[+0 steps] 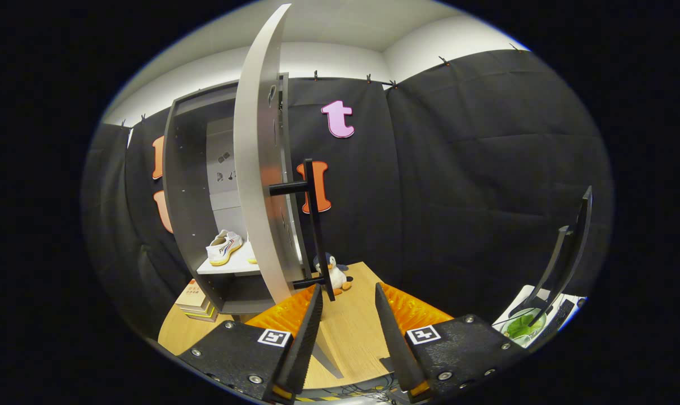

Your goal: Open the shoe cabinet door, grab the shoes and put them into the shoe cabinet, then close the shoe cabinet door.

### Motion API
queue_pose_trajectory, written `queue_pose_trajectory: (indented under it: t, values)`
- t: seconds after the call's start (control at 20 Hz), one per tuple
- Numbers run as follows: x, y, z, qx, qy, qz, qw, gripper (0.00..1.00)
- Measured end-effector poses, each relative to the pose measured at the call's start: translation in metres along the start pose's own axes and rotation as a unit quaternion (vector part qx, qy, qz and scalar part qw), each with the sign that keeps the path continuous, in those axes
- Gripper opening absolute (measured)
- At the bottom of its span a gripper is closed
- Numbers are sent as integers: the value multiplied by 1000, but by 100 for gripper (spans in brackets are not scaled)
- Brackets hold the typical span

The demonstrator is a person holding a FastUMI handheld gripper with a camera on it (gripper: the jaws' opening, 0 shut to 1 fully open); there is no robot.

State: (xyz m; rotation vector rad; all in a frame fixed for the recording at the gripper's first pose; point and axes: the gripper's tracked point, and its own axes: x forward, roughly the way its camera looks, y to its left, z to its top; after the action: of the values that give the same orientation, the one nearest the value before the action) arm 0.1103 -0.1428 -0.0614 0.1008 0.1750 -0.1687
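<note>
the fingers (348,315) stand apart with nothing between them, only bare wooden counter (351,332) showing in the gap. just ahead of the left finger hangs the shoe cabinet door (258,169), swung open and seen nearly edge-on, its long black bar handle (316,225) ending near that fingertip. inside the shoe cabinet (191,185) a white sneaker (224,247) with a yellow sole and coloured side stripes sits on the shelf (230,265); its markings are too small to read. a penguin plush (335,273) stands beyond the handle.
</note>
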Motion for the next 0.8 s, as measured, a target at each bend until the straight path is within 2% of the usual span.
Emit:
queue_pose_trajectory:
  t: [0.15, 0.5, 0.8]
  values:
    - [-4, 15, 0, -8, -1, 17, 1000, 61]
    - [-9, 73, -5, -16, -9, 99, 995, 61]
    - [-9, 103, -9, -20, -6, 144, 989, 62]
